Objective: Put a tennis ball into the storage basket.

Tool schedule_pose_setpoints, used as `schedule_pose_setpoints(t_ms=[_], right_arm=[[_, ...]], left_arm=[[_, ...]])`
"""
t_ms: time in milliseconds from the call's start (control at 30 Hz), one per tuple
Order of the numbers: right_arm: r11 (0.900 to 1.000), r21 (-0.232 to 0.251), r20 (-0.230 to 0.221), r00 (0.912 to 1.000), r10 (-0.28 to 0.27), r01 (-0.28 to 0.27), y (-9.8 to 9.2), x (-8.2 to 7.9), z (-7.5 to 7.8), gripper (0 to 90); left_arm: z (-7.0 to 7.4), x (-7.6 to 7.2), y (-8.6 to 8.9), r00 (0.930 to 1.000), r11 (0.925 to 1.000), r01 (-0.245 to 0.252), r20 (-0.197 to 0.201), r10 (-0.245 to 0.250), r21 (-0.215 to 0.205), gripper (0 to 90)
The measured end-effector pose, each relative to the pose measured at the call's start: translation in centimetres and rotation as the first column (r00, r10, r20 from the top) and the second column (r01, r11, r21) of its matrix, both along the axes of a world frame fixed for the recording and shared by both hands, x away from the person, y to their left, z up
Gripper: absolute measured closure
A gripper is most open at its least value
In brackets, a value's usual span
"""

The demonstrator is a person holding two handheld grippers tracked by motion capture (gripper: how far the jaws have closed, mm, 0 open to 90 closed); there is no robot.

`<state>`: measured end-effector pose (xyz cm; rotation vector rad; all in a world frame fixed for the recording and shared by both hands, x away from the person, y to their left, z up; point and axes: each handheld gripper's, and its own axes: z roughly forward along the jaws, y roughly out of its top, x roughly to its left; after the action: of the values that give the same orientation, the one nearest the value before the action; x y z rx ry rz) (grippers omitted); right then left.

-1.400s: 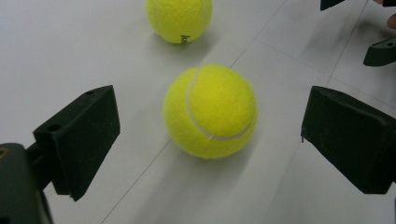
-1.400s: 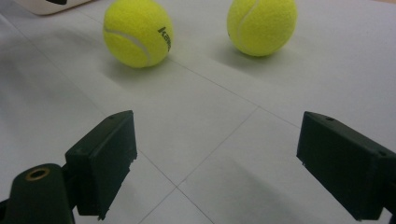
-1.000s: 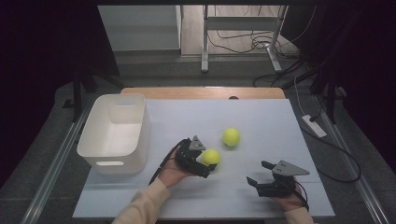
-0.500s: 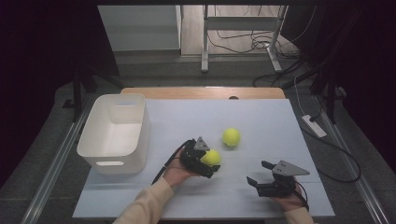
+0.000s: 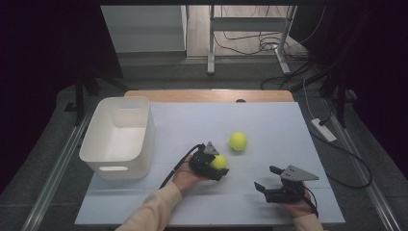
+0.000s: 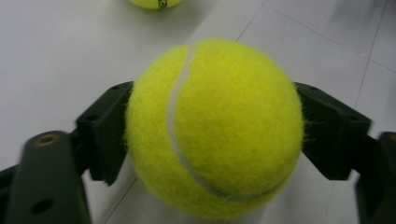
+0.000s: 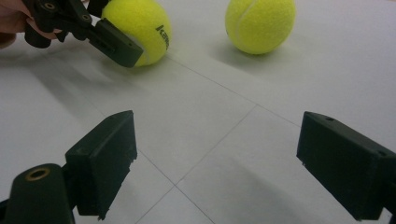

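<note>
Near tennis ball [image 6: 215, 128] sat on the white table [image 5: 269, 120], pinched between the left gripper [image 5: 215, 166] jaws, which had just been closing onto it; pads pressed both flanks (felt bulging past them), probably gripped for a lift toward the white bin [image 5: 118, 137] at left. Second tennis ball [image 5: 238, 141] lay free just beyond. Right gripper [image 5: 273, 184] rested well apart, jaws wide, empty, apparently idle.
</note>
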<state>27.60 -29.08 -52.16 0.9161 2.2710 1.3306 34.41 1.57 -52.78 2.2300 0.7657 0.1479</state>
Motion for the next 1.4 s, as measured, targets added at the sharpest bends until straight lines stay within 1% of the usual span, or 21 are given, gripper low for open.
schedule_pose_setpoints(t_ms=[133, 200, 300, 400, 533, 567, 700, 733, 833, 1400], right_arm=[[1.000, -0.011, -0.006, 0.9999, -0.008, 0.008, 0.0, 0.0, -0.1, 12.2], [1.000, -0.012, -0.004, 1.0000, -0.008, 0.008, 0.0, 0.0, 0.0, 12.2], [1.000, -0.011, -0.004, 1.0000, -0.008, 0.008, 0.0, 0.0, 0.0, 12.2], [1.000, -0.011, -0.003, 1.0000, -0.007, 0.007, 0.0, 0.0, 0.0, 12.2], [1.000, -0.008, -0.002, 1.0000, -0.005, 0.005, 0.0, 0.0, 0.0, 12.2], [1.000, -0.008, -0.002, 1.0000, -0.005, 0.005, 0.0, 0.0, 0.0, 12.2], [1.000, -0.008, 0.000, 1.0000, -0.002, 0.002, 0.0, -0.1, 0.0, 12.2], [1.000, -0.007, 0.001, 1.0000, -0.001, 0.001, 0.0, -0.1, 0.0, 12.2], [1.000, -0.004, 0.004, 1.0000, 0.001, -0.001, 0.0, -0.1, 0.0, 12.2], [1.000, 0.000, 0.008, 1.0000, 0.000, 0.000, 0.0, -0.1, 0.1, 12.2]], left_arm=[[0.0, 0.2, 0.3, 0.9998, 0.9998, 0.015, -0.011, -0.015, -0.012, 25.9], [0.0, 0.2, 0.4, 0.9998, 0.9998, 0.018, -0.011, -0.018, -0.012, 26.2], [0.2, 0.0, 0.5, 0.9998, 0.9997, 0.021, -0.001, -0.021, -0.009, 26.5], [0.6, -0.1, 0.7, 0.9997, 0.9995, 0.018, 0.015, -0.018, -0.024, 26.6], [1.5, -0.3, 1.2, 0.9992, 0.9990, 0.016, 0.039, -0.014, -0.042, 26.6], [1.6, -0.4, 1.3, 0.9991, 0.9987, 0.011, 0.041, -0.009, -0.051, 26.6], [2.2, -0.6, 1.7, 0.9984, 0.9982, 0.013, 0.055, -0.010, -0.058, 26.6], [2.4, -0.7, 1.8, 0.9981, 0.9976, 0.009, 0.061, -0.005, -0.069, 26.6], [2.8, -0.7, 2.1, 0.9974, 0.9969, 0.011, 0.071, -0.006, -0.078, 26.6], [4.7, -1.1, 3.8, 0.9947, 0.9913, -0.007, 0.101, 0.020, -0.131, 26.5]])
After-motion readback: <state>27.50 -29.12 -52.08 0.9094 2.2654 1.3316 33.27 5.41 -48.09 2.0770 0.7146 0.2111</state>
